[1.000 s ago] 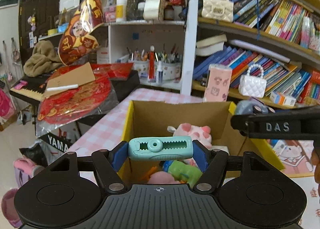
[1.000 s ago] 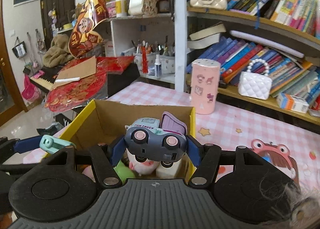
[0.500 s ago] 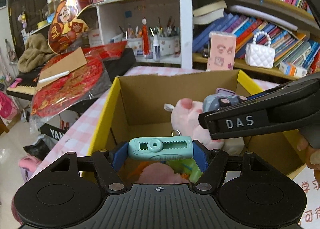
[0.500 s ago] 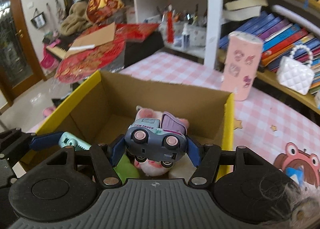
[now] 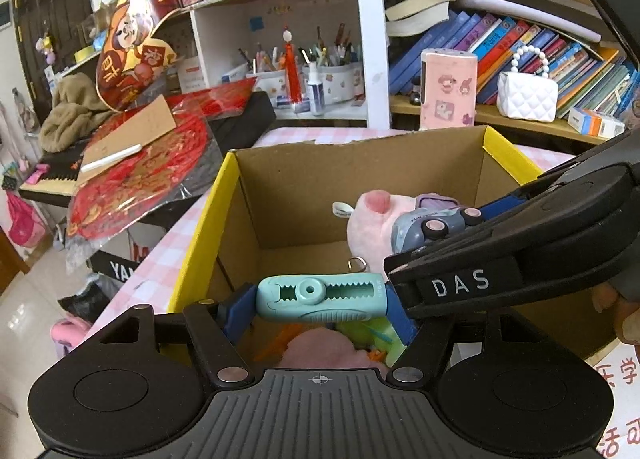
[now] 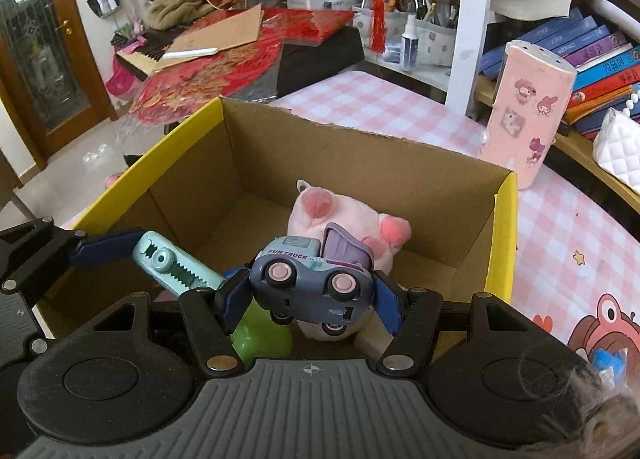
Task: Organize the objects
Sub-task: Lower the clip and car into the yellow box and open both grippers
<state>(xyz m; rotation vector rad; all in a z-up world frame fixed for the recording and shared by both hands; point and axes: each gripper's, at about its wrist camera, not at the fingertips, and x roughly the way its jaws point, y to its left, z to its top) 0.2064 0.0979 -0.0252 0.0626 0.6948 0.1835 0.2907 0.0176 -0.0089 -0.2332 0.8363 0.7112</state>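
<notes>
Left wrist view: left hand-held gripper (image 5: 320, 299) clamps a teal clip (image 5: 320, 296), right hand-held gripper (image 6: 310, 289) a toy truck (image 6: 310, 283), seemingly above the cardboard box (image 6: 360, 163).

Open yellow-edged cardboard box (image 6: 502, 227) sits on pink checked tablecloth (image 6: 560, 227). Inside, toward far right: pink plush pig (image 6: 320, 211); green plastic toy (image 6: 264, 335) near front. Above box: teal toothed plastic clip (image 5: 320, 297) in left gripper (image 5: 320, 299), left of grey-purple toy truck (image 6: 312, 283) in right gripper (image 6: 310, 291). Pink stickered cylindrical container (image 6: 528, 111) stands behind box, right.
</notes>
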